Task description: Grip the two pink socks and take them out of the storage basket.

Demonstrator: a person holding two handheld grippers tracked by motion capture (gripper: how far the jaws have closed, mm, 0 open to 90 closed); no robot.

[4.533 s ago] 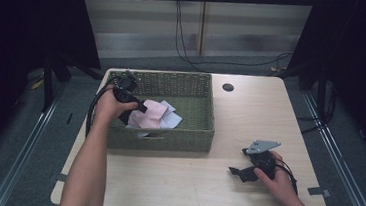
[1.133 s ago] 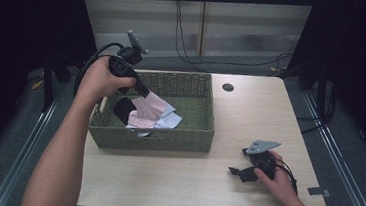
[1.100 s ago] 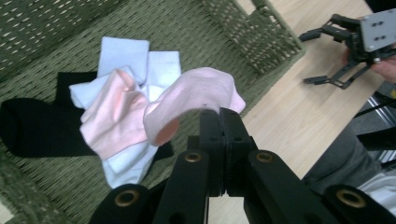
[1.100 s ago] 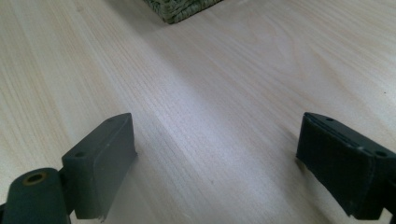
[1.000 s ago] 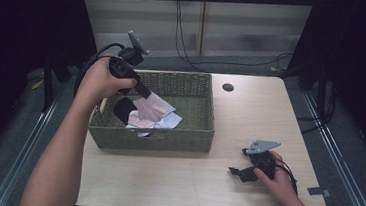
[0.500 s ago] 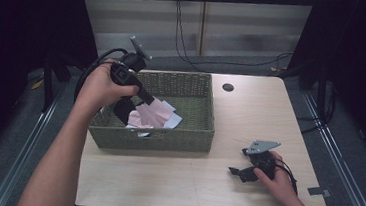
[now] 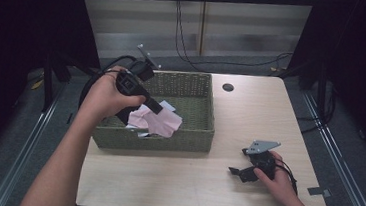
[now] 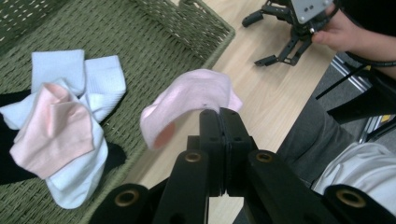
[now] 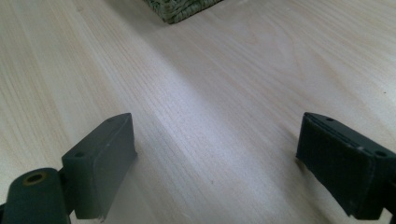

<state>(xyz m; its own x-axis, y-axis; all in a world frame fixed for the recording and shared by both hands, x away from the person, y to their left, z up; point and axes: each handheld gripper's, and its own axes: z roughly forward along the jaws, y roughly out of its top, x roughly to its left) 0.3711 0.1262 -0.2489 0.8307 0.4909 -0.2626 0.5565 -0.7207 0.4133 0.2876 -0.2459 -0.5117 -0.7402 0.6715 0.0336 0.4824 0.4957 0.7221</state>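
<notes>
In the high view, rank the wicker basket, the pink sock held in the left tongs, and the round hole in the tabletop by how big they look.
1. Wicker basket, largest by far.
2. Pink sock, hanging from the left tongs above the basket, so nearness to the camera may enlarge it a little.
3. Round hole, smallest.

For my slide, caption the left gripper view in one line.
Left gripper, shut on a pink sock, lifts it above the woven basket holding more socks.

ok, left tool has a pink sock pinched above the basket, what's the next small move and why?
Probably carry the pink sock over the basket rim to the bare table and set it down. The left tool is shut on it, hanging clear of the other socks, and the right tool rests open on the table.
</notes>
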